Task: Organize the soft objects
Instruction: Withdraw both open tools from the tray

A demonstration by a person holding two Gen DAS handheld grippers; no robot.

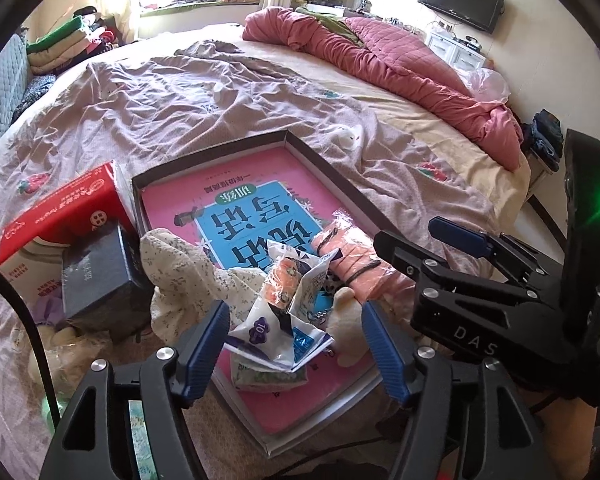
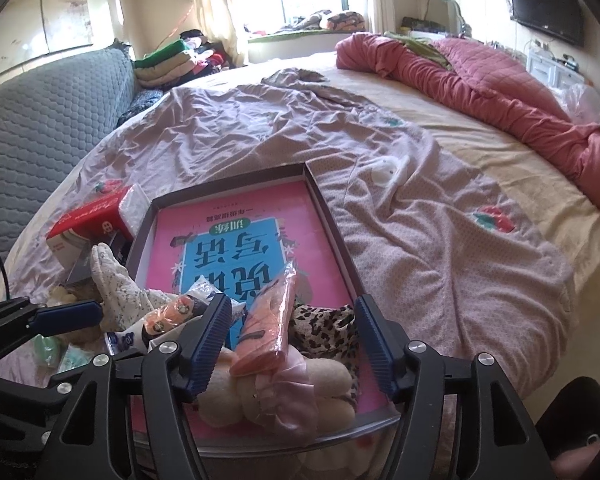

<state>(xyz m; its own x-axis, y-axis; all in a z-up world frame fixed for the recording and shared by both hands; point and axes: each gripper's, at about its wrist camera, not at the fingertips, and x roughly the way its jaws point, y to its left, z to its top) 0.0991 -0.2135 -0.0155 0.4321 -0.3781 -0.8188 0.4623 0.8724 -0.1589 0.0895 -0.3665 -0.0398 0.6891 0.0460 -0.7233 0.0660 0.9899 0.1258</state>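
Observation:
A shallow box tray (image 1: 324, 162) (image 2: 332, 216) with a pink and blue book cover lies on the bed. In it are a white and blue plastic packet (image 1: 280, 328), an orange wrapped cloth (image 1: 352, 256) (image 2: 268, 324), a cream plush toy (image 2: 332, 380) with a pink bow, and a leopard print cloth (image 2: 328, 328). A floral cream cloth (image 1: 184, 276) (image 2: 116, 280) drapes over the tray's left edge. My left gripper (image 1: 294, 344) is open around the packet. My right gripper (image 2: 292, 340) is open around the orange cloth, above the plush toy.
A red and white tissue box (image 1: 56, 220) (image 2: 92, 220) and a dark box (image 1: 96, 272) lie left of the tray. A rumpled mauve sheet (image 2: 420, 240) covers the bed. A red quilt (image 1: 400, 64) lies along the far right. A grey headboard (image 2: 40, 128) stands left.

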